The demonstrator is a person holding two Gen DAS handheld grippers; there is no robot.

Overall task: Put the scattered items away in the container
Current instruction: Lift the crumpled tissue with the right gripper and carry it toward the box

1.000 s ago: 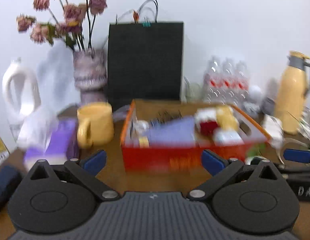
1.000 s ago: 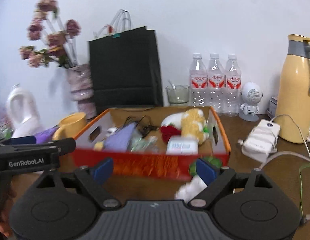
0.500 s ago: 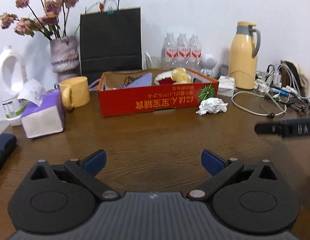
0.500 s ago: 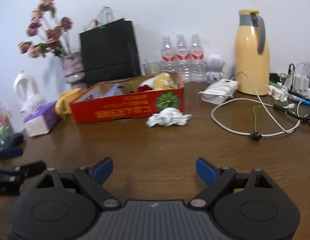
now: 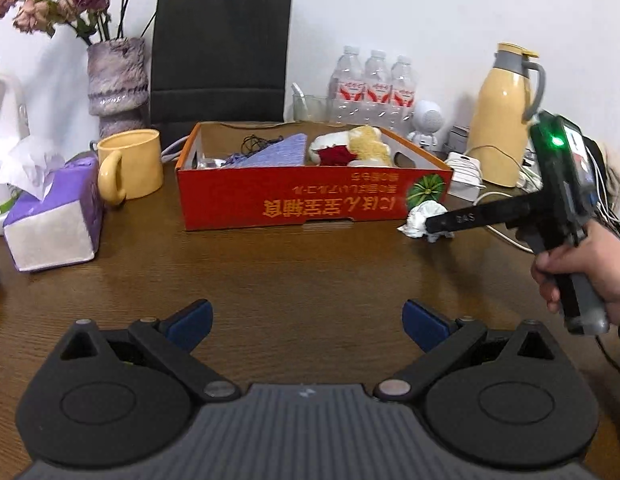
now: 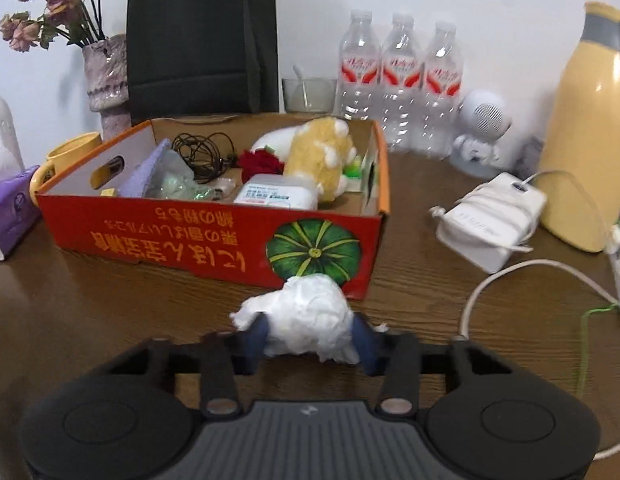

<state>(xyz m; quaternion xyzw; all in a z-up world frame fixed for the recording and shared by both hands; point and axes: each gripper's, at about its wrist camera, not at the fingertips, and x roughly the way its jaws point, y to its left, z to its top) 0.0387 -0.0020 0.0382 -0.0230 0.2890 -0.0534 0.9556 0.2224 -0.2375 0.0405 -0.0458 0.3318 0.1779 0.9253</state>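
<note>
Grasp step in hand: right gripper (image 6: 310, 334) pinched on the crumpled tissue (image 6: 305, 314) low on the surface (image 6: 109, 312), red box (image 6: 213, 236) just ahead; next, lifting over its near wall; left gripper (image 5: 305, 322) wide, empty.

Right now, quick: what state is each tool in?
Left tool: open, holding nothing, above the bare table.
Right tool: closed on the crumpled white tissue, in front of the red box.
</note>
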